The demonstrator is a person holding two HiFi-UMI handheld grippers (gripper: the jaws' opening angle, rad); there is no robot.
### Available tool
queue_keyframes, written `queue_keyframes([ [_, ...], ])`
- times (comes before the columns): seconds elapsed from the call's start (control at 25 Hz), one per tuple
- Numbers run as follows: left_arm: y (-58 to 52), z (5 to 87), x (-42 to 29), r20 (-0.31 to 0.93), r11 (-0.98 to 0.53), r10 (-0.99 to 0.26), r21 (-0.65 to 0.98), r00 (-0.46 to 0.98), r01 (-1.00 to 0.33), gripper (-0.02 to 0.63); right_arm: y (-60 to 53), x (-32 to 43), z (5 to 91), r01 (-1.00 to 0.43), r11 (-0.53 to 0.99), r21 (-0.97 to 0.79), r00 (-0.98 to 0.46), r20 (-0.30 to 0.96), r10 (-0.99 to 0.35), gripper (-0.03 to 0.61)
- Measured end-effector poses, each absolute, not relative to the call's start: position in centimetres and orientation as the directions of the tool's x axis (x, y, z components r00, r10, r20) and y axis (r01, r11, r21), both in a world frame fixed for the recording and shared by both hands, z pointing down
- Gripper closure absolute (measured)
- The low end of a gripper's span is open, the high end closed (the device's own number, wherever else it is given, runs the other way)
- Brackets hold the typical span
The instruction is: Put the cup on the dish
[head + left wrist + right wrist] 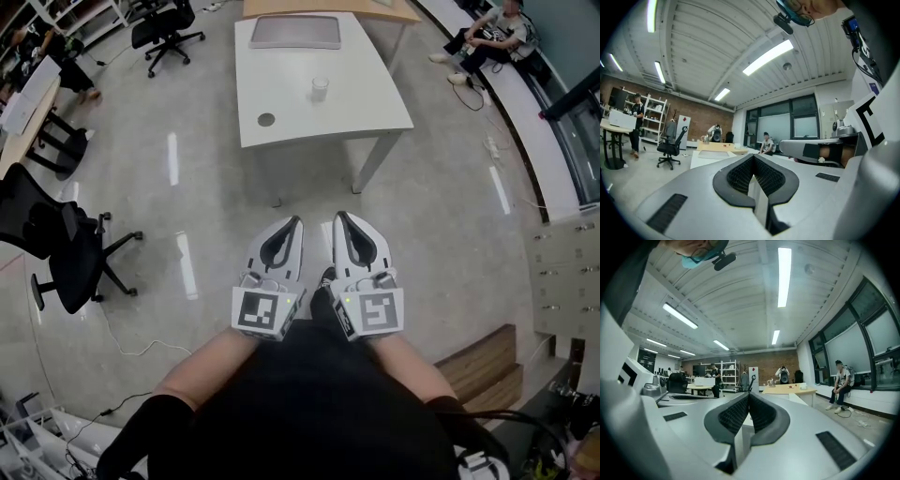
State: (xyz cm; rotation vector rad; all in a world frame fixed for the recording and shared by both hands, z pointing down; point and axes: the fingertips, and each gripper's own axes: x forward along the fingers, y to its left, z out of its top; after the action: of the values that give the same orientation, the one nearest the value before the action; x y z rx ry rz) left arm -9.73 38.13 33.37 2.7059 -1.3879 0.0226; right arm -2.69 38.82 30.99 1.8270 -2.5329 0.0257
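Note:
A clear cup (320, 88) stands upright on the white table (356, 103) far ahead of me. A small dark round dish (266, 119) lies near the table's front left corner, apart from the cup. My left gripper (294, 222) and right gripper (342, 217) are held side by side close to my body, over the floor and well short of the table. The left gripper (753, 157) has its jaws closed together with nothing between them. The right gripper (748, 394) is likewise shut and empty. In both gripper views the cup and dish are hidden.
A grey tray (295, 32) lies at the table's far end, with a wooden table (328, 7) behind it. Black office chairs (61, 251) (167, 28) stand at the left. A seated person (492, 33) is at the top right, and a wooden step (487, 367) at the lower right.

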Motion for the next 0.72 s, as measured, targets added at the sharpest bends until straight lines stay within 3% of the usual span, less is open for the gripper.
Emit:
queue_keyframes([
  [0.72,23.5,32.8,0.0,0.072,-0.511,-0.855,0.058,0.514,-0.858,0.606,23.6,7.6,31.3,-0.929,0.369,-0.041,-0.371,0.071,-0.926,0.566],
])
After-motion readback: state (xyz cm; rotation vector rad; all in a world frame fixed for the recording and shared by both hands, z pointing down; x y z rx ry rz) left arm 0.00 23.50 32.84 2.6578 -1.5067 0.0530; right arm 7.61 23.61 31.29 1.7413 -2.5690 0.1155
